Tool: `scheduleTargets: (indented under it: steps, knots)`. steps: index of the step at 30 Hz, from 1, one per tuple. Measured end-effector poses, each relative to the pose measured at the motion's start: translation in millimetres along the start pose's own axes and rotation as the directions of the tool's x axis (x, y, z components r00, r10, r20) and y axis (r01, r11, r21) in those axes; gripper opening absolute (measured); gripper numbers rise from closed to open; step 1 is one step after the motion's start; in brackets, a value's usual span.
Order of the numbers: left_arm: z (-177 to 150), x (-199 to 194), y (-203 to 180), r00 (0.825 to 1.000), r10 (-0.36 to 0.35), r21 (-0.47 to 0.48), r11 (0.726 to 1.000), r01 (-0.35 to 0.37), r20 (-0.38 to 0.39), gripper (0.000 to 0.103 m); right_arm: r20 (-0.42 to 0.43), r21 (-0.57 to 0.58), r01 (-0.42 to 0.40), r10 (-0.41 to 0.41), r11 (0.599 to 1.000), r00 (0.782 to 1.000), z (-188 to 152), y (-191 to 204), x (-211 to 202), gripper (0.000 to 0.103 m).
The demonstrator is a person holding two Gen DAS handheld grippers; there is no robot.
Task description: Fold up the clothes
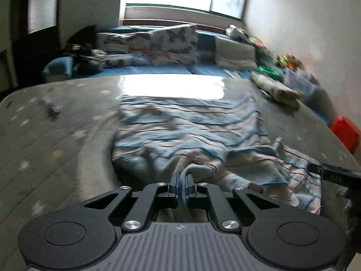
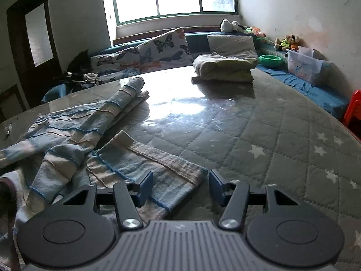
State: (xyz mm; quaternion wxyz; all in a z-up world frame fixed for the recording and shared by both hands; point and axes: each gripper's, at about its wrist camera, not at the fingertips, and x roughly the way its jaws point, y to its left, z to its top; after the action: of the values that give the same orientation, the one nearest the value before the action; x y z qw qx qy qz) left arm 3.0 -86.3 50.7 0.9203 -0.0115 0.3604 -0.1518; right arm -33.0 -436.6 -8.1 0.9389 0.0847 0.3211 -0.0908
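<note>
Now gripping the first edge

Already we have the left gripper (image 1: 181, 184) pinched tight on a fold of the blue-and-cream striped cloth garment (image 1: 185, 131), which lies rumpled on the grey quilted, star-printed tabletop (image 1: 56, 140). Our right gripper (image 2: 180, 186) stands half open, its jaws straddling the corner of a sleeve-like flap without pressing it. We judge the grasping step half done; next the right must close on that edge before we lift and fold. The right wrist view alone shows a folded pale-green and white bundle (image 2: 225, 67) farther back; the left view shows the left grip itself.
</note>
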Motion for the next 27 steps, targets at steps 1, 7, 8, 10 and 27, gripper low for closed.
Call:
scheduleTargets:
  steps: [1, 7, 8, 10, 27]
  knots:
    - [-4.7, -6.2, 7.9, 1.0, 0.012, -0.018, 1.0, -0.012, 0.001, 0.005, 0.002, -0.008, 0.003, -0.003, 1.0, 1.0, -0.8, 1.3, -0.8, 0.053]
    - [-36.4, -28.4, 47.2, 0.995, 0.084, -0.096, 0.992, -0.088, -0.046, 0.005, 0.005, -0.001, -0.029, 0.029, 1.0, 1.0, -1.2, 2.8, -4.2, 0.018]
    - [-41.4, -30.0, 52.0, 0.994, 0.098, -0.101, 0.99, -0.103, -0.058, 0.005, 0.007, 0.009, -0.036, 0.036, 0.999, 0.999, -1.4, 1.6, -5.6, 0.01]
    - [-46.1, -31.9, 57.0, 0.989, 0.122, -0.094, 0.987, -0.129, -0.078, 0.006, 0.015, 0.014, -0.044, 0.044, 0.999, 0.999, -1.4, 0.0, -9.8, 0.006]
    - [-22.0, 25.0, -59.0, 0.999, -0.043, 0.317, 0.947, 0.048, -0.021, 0.048, 0.016, 0.029, -0.04, 0.039, 0.999, 0.999, -1.4, -6.0, -14.4, 0.025]
